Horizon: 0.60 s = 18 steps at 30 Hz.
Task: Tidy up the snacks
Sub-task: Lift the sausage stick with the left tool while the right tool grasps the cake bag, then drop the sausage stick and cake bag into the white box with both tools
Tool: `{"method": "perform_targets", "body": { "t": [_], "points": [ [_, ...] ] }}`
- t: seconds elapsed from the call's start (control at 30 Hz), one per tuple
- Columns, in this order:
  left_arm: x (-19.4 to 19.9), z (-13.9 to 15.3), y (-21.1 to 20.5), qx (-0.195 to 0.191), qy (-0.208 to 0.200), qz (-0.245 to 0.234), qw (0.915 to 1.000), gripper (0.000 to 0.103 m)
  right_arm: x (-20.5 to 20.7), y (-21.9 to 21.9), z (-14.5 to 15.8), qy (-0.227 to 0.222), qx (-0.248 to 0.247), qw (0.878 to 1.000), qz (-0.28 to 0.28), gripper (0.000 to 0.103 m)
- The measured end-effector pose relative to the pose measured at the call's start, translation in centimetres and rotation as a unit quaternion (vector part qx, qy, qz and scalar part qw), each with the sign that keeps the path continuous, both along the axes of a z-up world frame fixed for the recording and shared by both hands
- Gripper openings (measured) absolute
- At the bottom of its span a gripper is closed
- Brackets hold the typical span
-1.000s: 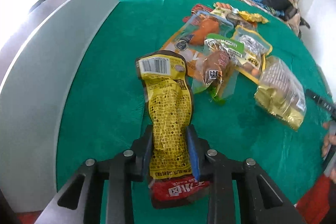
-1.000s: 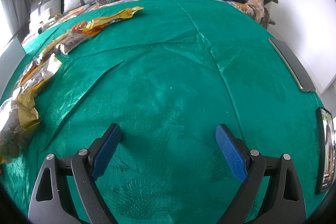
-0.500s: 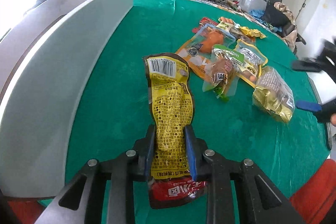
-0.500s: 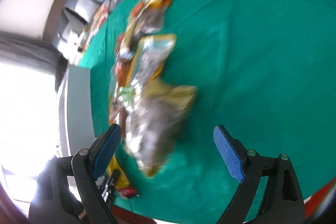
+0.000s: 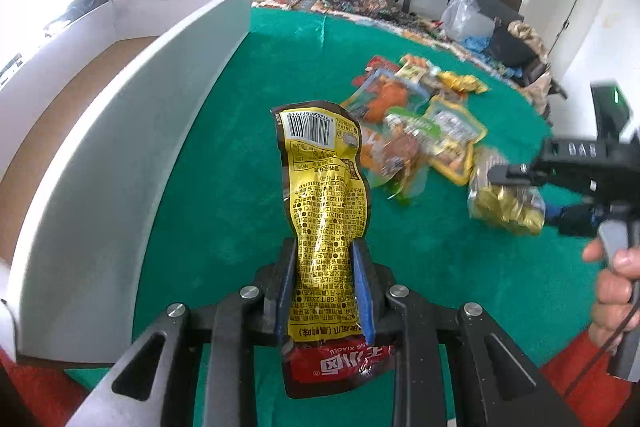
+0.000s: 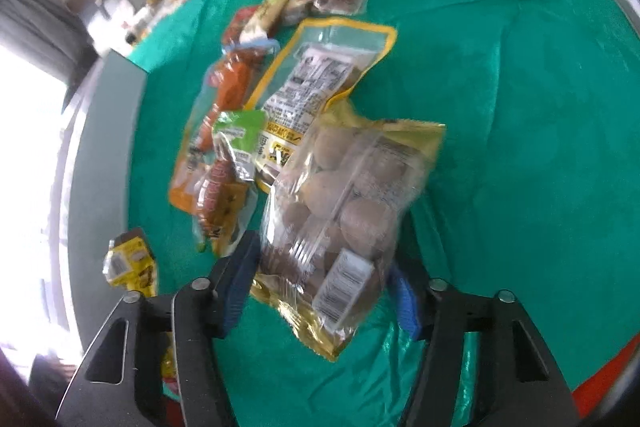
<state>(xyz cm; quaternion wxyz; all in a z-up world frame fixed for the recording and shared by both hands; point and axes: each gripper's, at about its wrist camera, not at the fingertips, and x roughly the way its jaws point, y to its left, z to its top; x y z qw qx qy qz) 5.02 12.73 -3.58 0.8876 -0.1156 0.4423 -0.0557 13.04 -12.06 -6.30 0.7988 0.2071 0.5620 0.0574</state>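
Left wrist view: a long yellow printed snack pouch with a barcode and a red end (image 5: 326,211) is being clamped between the blue pads of the left gripper (image 5: 325,291), its jaws pressed together on the pouch, which is being held above the green tablecloth (image 5: 240,155) just beside the white cardboard box with a brown floor (image 5: 132,131). Judging from this, the step in hand is the carrying of that pouch to the box; the next move is likely calling for a lift over the box's near wall and a release inside.

To the far side of the yellow pouch from the box, the right gripper (image 5: 520,195) is being brought onto a gold-edged clear bag of round brown snacks (image 5: 506,205). Its jaws have just been closing, and the bag is lying between them. Whether the pads are already pressing on it cannot be told.

Right wrist view: the bag (image 6: 344,211) is being shown close, between the fingers of the right gripper (image 6: 322,291), with the remaining heap of mixed snack packets (image 6: 288,75) beyond it. The box's open interior is being shown only by the left view; the bag's white label only by the right.
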Motion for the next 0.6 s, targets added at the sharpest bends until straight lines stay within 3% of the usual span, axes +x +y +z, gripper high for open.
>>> {"method": "perform_targets", "body": {
  "t": [0.17, 0.3, 0.43, 0.6],
  "points": [
    [-0.6, 3.6, 1.7, -0.080, -0.011, 0.008, 0.9967, 0.026, -2.7, -4.3, 1.7, -0.031, 0.137, 0.990, -0.009, 0.058],
    [-1.2, 7.4, 5.7, -0.116, -0.041, 0.035, 0.9918, 0.026, -3.4, -3.0, 5.9, -0.065, 0.158, 0.984, 0.043, 0.058],
    [-1.5, 10.8, 13.2, -0.117, -0.071, 0.101, 0.9855, 0.026, -2.4, 4.2, 11.4, -0.105, 0.173, 0.971, 0.129, 0.058],
    [-1.3, 10.9, 21.3, -0.055, -0.054, 0.174, 0.9817, 0.028, -2.1, 16.6, 16.8, -0.138, 0.195, 0.936, 0.257, 0.059]
  ]
}}
